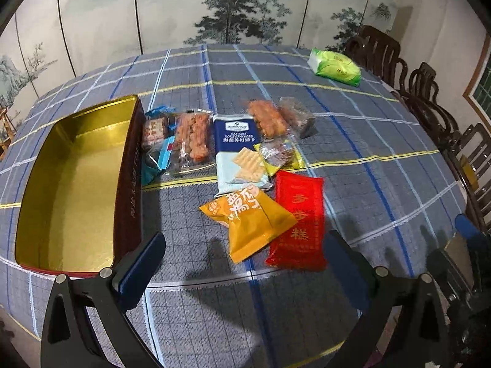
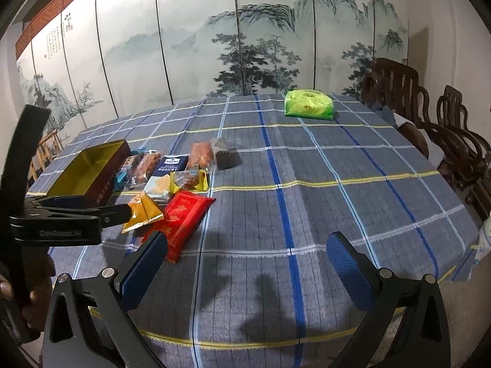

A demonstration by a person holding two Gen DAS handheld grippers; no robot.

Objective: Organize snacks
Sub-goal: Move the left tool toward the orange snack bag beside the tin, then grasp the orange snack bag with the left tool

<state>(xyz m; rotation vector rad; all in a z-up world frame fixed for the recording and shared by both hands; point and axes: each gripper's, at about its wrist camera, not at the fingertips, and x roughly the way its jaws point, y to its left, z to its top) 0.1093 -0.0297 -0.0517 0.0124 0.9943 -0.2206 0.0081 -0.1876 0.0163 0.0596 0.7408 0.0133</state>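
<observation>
An open tin box with a gold inside and dark red walls stands empty at the left of the table; it also shows in the right wrist view. Several snack packets lie right of it: an orange packet, a red packet, a blue-and-white cracker packet and clear-wrapped pastries. My left gripper is open and empty, just short of the orange and red packets. My right gripper is open and empty over bare cloth, right of the red packet.
A green tissue pack lies at the far side of the table, also in the right wrist view. Dark wooden chairs line the right edge. A painted folding screen stands behind. The left gripper's body shows at the left.
</observation>
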